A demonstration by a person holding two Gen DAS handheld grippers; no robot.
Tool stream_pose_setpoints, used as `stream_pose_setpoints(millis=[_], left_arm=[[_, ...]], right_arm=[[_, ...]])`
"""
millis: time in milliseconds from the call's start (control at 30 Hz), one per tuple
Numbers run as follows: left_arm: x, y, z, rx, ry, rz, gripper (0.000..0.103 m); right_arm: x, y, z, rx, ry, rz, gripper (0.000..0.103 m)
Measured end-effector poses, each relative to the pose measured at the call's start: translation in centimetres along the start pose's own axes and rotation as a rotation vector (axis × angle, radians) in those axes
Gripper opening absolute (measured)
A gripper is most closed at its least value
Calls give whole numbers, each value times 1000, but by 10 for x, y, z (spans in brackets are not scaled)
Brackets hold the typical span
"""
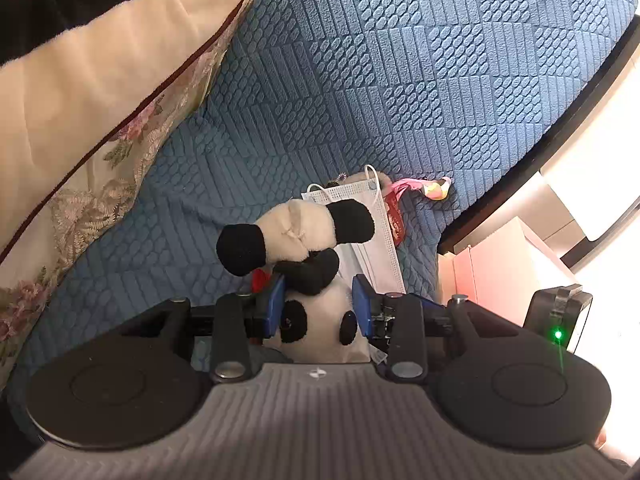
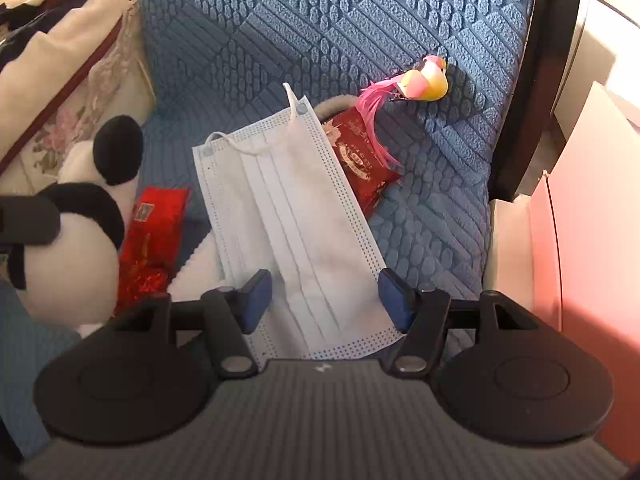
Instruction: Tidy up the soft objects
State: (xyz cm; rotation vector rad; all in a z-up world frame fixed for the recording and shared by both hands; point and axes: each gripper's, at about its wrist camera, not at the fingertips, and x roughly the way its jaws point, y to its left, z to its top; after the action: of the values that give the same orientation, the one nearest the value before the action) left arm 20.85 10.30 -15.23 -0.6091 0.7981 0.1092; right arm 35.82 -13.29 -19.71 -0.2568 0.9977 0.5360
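Left tool [image 1: 319,306] grips the panda [image 1: 304,264] by its head, pads pressed into the plush, toy dangling above the blue sofa [image 1: 400,80] beside the cushion [image 1: 80,92].

Right tool [image 2: 325,300] hangs open over the mask [image 2: 288,208], pads straddling its lower end, not pressing.

Mask lies flat on the sofa, overlapping a red packet [image 2: 360,160]. Second red packet [image 2: 156,224] sits between panda and mask. Toy bird [image 2: 424,80] rests further back, tail touching the first packet.

Risks, judged:
- Thin, flat mask: pads may close on sofa fabric instead.
- Ear loop could snag the packet underneath and drag it along.
- Soft panda head may slip out.
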Motion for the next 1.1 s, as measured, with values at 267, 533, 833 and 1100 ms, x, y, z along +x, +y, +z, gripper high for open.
stream_pose_setpoints(millis=[267,533,833,1100], left_arm=[[3,-1,1,-1,2,-1,42],[3,-1,0,1,1,0,42],[-1,-5,0,26,-8,-13,42],[-11,-14,-3,66,-24,-24,42]], right_arm=[[-1,7,5,-9,36,11,23],[-5,4,5,31,49,-15,7],[-40,1,6,85,-4,-14,7],[-75,0,0,94,-43,-28,7]])
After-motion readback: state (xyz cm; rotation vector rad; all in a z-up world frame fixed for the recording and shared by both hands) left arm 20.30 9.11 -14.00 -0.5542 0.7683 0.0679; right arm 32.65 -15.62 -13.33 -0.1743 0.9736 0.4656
